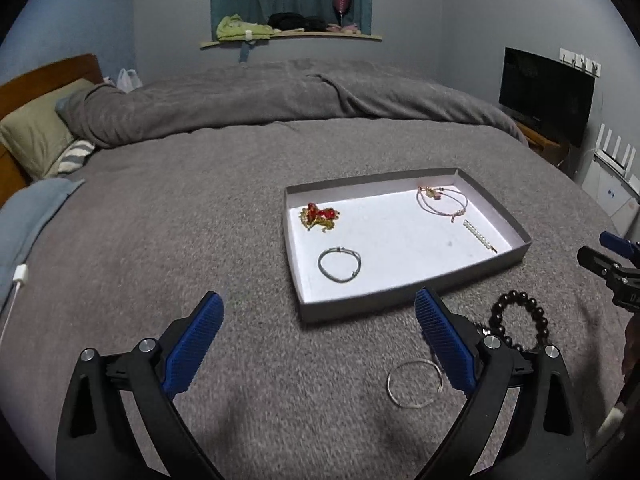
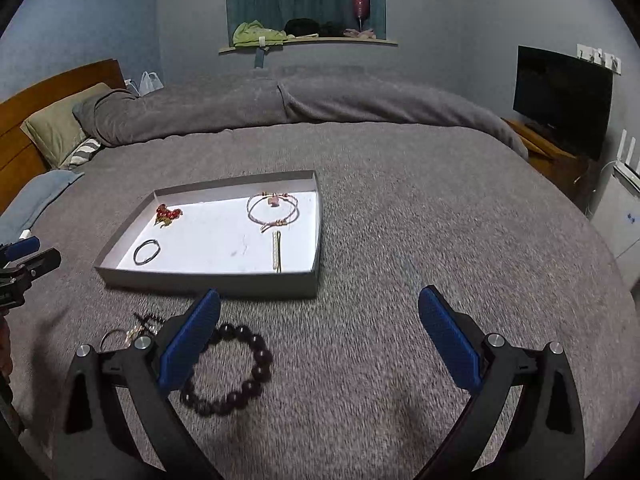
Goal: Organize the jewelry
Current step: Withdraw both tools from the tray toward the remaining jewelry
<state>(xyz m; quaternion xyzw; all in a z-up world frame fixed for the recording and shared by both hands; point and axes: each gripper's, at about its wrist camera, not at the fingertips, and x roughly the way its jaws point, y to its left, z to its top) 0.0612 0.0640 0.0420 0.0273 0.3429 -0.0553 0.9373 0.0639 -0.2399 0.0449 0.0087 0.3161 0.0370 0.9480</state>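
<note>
- Both claws hang spread and empty above the grey bed: left claw (image 1: 320, 344), right claw (image 2: 320, 340).
- Dark bead bracelet (image 2: 228, 372) lies outside the tray (image 2: 208, 278), touching nothing, just beside the right claw's left finger.
- Thin silver bangle (image 1: 414, 384) lies nearer the left claw's right finger.

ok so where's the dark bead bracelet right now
The dark bead bracelet lies on the grey blanket, outside the tray near its front edge, beside the thin silver bangle.
</note>
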